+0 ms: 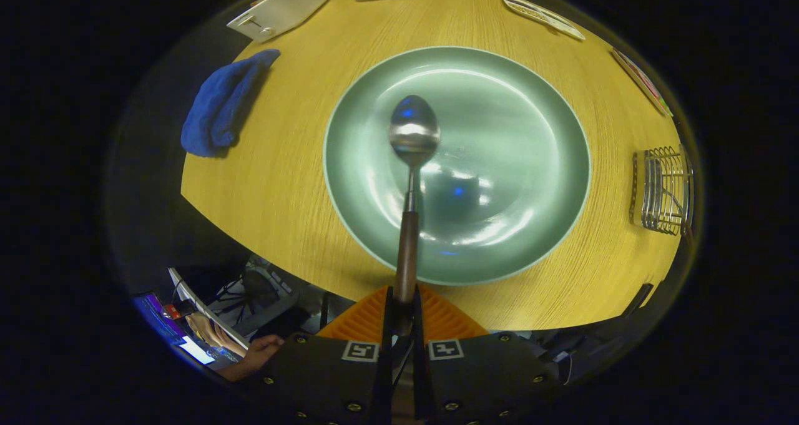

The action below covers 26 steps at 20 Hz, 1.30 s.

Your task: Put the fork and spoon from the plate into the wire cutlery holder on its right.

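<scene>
Right now my claw point(404, 306) is pinching the spoon point(412, 163) by its brown handle, both orange fingers point(365, 319) pressed on it. Its bowl points ahead, over the green plate point(537, 100) on the wooden table point(281, 163). Well off to the right stands the wire holder point(665, 191); a blue cloth point(221, 103) lies left.

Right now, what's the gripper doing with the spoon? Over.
Gripper shut on spoon handle, held above green plate. Wire cutlery holder off to the right. Nothing between.
</scene>
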Available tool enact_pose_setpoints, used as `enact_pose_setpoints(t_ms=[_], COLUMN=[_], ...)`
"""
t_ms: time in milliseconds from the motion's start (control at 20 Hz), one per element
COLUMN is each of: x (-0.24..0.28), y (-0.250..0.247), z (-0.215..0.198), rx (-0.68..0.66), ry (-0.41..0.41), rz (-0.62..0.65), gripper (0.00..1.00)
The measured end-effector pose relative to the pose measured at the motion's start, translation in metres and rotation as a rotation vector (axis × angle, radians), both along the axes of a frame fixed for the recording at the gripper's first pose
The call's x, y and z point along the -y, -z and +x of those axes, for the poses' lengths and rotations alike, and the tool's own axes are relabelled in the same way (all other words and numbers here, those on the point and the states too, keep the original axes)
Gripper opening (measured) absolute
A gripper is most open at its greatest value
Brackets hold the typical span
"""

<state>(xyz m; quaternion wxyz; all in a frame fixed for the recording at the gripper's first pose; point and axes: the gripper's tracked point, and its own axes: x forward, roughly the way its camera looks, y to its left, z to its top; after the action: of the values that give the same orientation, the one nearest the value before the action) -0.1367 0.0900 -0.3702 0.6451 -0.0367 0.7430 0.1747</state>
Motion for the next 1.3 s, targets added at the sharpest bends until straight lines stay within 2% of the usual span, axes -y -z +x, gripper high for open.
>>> enact_pose_setpoints(t_ms=[100, 150, 200, 650, 900, 1300], x=[0.002, 0.004, 0.009, 0.06, 0.09, 0.156], y=[0.0, 0.0, -0.002, -0.051, -0.071, -0.132], z=[0.002, 0.003, 0.0, 0.019, 0.031, 0.041], rx=[0.01, 0.02, 0.016, 0.05, 0.06, 0.055], ry=[-0.013, -0.025, -0.056, -0.188, -0.202, -0.237], rz=[0.004, -0.008, -0.012, -0.026, -0.037, -0.083], gripper=[0.14, 0.04, 0.03, 0.03, 0.03, 0.03])
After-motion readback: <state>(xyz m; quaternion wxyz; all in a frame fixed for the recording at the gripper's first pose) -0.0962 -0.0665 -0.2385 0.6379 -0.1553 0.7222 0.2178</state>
